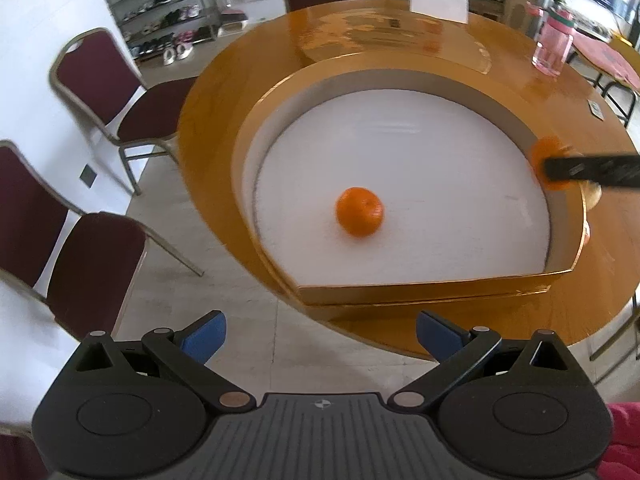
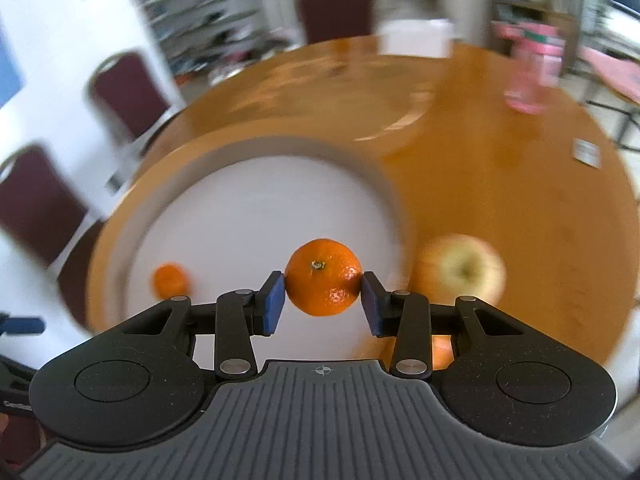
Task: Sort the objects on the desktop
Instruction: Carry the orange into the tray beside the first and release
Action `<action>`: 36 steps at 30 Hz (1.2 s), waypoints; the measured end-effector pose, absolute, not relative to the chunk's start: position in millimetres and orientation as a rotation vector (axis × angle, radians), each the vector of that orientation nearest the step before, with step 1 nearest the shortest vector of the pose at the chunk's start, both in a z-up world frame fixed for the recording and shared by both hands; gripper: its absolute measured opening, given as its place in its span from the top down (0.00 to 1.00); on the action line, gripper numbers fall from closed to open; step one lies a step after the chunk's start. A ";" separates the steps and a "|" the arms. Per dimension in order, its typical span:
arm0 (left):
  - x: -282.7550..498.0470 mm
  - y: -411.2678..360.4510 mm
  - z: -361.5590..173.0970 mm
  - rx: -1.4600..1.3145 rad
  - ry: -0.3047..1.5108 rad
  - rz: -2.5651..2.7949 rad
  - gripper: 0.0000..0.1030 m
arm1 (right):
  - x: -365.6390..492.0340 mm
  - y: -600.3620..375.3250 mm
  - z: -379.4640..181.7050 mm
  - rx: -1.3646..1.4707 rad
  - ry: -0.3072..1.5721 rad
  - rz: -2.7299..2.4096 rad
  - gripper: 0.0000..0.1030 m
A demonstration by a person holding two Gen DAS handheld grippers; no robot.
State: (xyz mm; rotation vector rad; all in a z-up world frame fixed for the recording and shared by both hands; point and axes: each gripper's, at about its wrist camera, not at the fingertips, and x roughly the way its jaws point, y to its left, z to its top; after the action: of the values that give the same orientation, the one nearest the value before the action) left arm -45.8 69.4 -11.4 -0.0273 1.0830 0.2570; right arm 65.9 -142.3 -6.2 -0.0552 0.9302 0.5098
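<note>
Both mandarins (image 2: 323, 278) (image 1: 359, 212) plain orange; apple (image 2: 460, 270) yellow-green with a pink-red blush. Tray (image 1: 420, 292) gold outside, white floor; bench (image 1: 560, 300) amber-orange. Gripper pads (image 2: 274, 304) blue; bottle (image 1: 552, 46) pink.

- No words, numbers or brand names can be read in either view.
- Only a small crosshair sign (image 1: 321, 403) stands on the ribbed grey body of each gripper.

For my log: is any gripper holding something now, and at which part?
The right gripper holds a tangerine, pads on its two opposite sides, stem end facing the camera. The left gripper is open and holds nothing.
</note>
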 end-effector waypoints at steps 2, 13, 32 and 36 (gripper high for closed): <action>-50.2 74.9 -11.5 -0.041 1.084 0.279 0.01 | 68.6 -111.4 -18.7 -0.102 0.969 0.593 0.59; -68.0 100.9 -15.0 -0.099 1.107 0.376 0.01 | 67.1 -19.4 -72.3 -0.261 1.094 0.788 0.59; -56.7 83.0 -13.1 -0.034 1.106 0.304 0.01 | 54.4 -53.3 -57.0 -0.191 1.101 0.740 0.44; -46.1 70.9 -11.9 0.005 1.103 0.254 0.01 | 47.8 -70.9 -42.5 -0.153 1.080 0.712 0.39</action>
State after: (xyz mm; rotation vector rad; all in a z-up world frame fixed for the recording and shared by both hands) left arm -46.1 70.9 -11.9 0.0047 1.1031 0.2537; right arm 47.8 -70.9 -42.5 -0.1533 1.0800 0.7120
